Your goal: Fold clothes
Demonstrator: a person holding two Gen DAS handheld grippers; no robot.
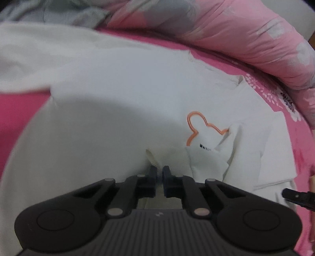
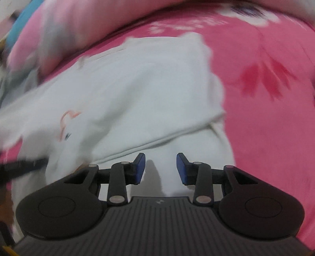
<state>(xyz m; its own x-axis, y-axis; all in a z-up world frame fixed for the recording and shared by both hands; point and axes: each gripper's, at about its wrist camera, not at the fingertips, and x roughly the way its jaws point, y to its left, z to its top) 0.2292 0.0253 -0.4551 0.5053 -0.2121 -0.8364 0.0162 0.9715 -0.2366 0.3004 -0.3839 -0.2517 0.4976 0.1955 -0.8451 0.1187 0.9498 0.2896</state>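
Note:
A white garment point(image 1: 110, 94) with an orange outline print point(image 1: 204, 126) lies spread on a pink bedsheet point(image 1: 21, 106). My left gripper point(image 1: 159, 171) is shut on a pinch of the white fabric near its ribbed edge. In the blurred right wrist view the same white garment point(image 2: 137, 94) lies partly folded, with its orange print point(image 2: 67, 122) at the left. My right gripper point(image 2: 161, 159) hangs over the cloth with its blue pads point(image 2: 140, 166) apart and nothing between them. The right gripper's tip point(image 1: 295, 197) shows at the right edge of the left wrist view.
A rolled pink floral quilt point(image 1: 246, 33) runs along the far side of the bed. Pale grey-green fabric point(image 1: 49, 13) lies at the far left. The pink bedsheet point(image 2: 265, 98) is bare to the right of the garment. The left gripper's black finger point(image 2: 23, 165) enters at the left.

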